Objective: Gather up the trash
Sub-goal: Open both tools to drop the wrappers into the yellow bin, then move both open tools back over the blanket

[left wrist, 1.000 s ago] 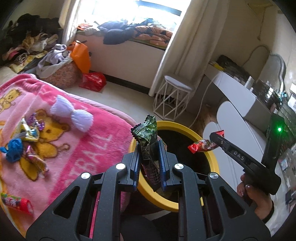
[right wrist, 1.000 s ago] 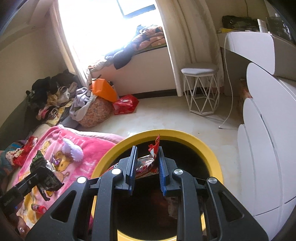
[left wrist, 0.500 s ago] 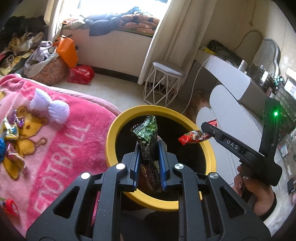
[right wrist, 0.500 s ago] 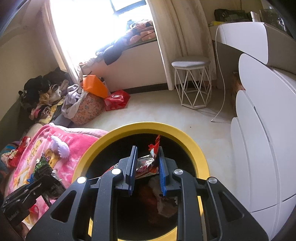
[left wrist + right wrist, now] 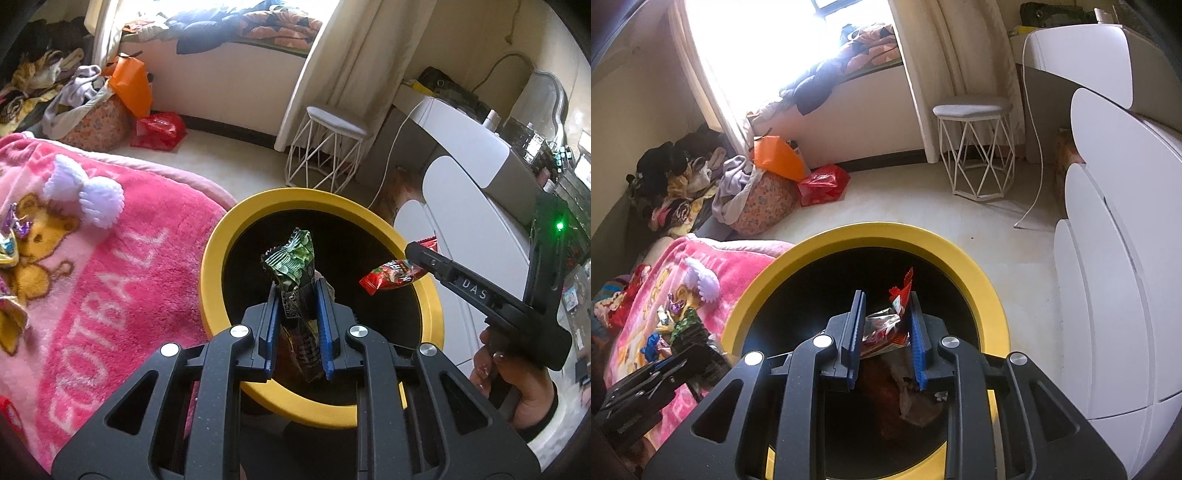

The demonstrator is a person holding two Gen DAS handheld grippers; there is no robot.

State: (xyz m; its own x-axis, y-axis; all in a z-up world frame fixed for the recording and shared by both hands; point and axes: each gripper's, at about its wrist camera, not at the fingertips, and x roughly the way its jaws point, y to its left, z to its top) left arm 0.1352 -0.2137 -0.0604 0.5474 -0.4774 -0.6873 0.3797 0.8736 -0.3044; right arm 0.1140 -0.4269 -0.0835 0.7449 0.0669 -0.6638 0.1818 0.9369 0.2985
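At frame centre, over the yellow bin (image 5: 214,266), the left gripper (image 5: 297,317) clenches a green wrapper (image 5: 291,258) and the right gripper (image 5: 884,328) a red wrapper (image 5: 886,330), its jaws just easing apart; neither is dropped yet, and more wrappers (image 5: 11,243) wait at left on the pink blanket (image 5: 110,280)

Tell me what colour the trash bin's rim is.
Yellow; the trash bin's rim shows best in the right wrist view.

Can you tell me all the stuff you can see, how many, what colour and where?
Round yellow-rimmed bin: one, black inside, beside the bed.
Crumpled green snack wrapper: one, over the bin.
Red snack wrapper: one, over the bin.
Fluffy pink blanket: one, on the bed, small wrappers on it.
White wire stool: one, by the curtain.
Red plastic bag: one, on the floor.
Left gripper: black, shut on the green wrapper.
Right gripper: black, jaws just opening, red wrapper between them.
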